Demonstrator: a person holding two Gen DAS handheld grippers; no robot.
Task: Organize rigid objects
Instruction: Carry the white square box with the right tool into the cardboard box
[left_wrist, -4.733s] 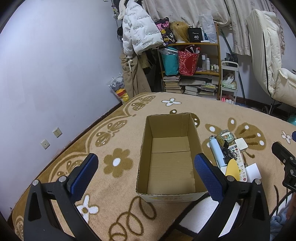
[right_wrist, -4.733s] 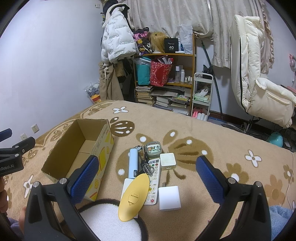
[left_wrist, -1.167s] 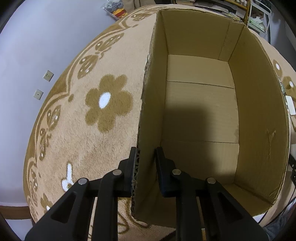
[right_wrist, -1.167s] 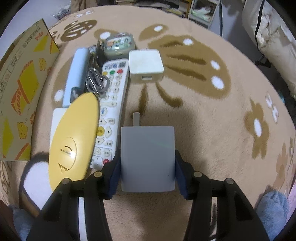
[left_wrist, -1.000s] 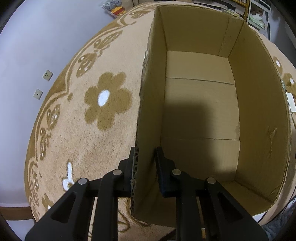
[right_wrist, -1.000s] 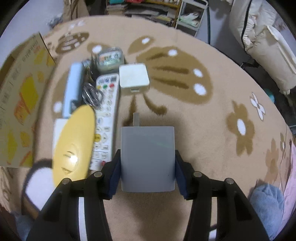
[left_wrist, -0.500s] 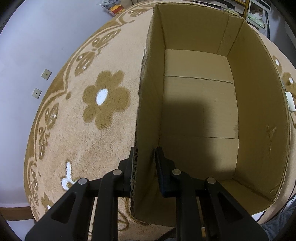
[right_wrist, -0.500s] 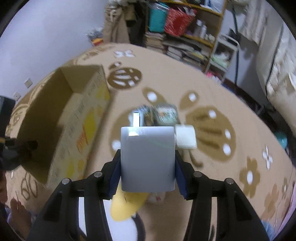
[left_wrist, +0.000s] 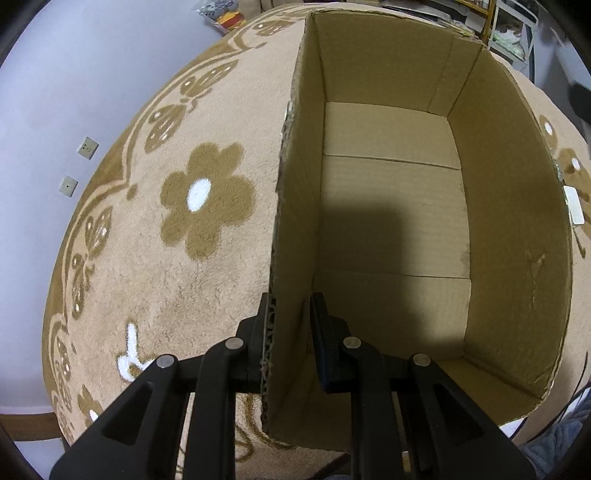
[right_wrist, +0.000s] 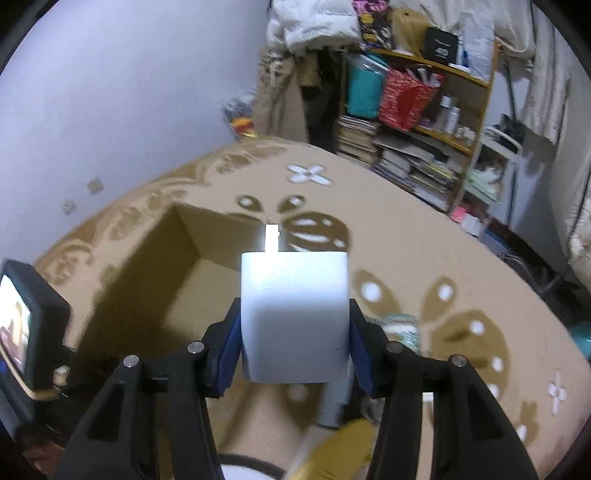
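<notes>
An open cardboard box stands on the flowered carpet, with nothing inside it. My left gripper is shut on the box's near left wall, one pad outside and one inside. In the right wrist view my right gripper is shut on a white square charger, its metal prong pointing away from me. The charger hangs in the air above the carpet, with the same box to its left and below. The left gripper's body shows at the left edge there.
Behind the charger lie a round patterned tin, a pale blue tube and a blurred yellow oval thing. A shelf of books and bags and a hanging white jacket stand at the far wall. Wall sockets sit at the left.
My right gripper has lifted the charger off the carpet and swung left toward the box, tilting up so the far wall and shelf came into view. The left gripper kept its hold on the box wall.
</notes>
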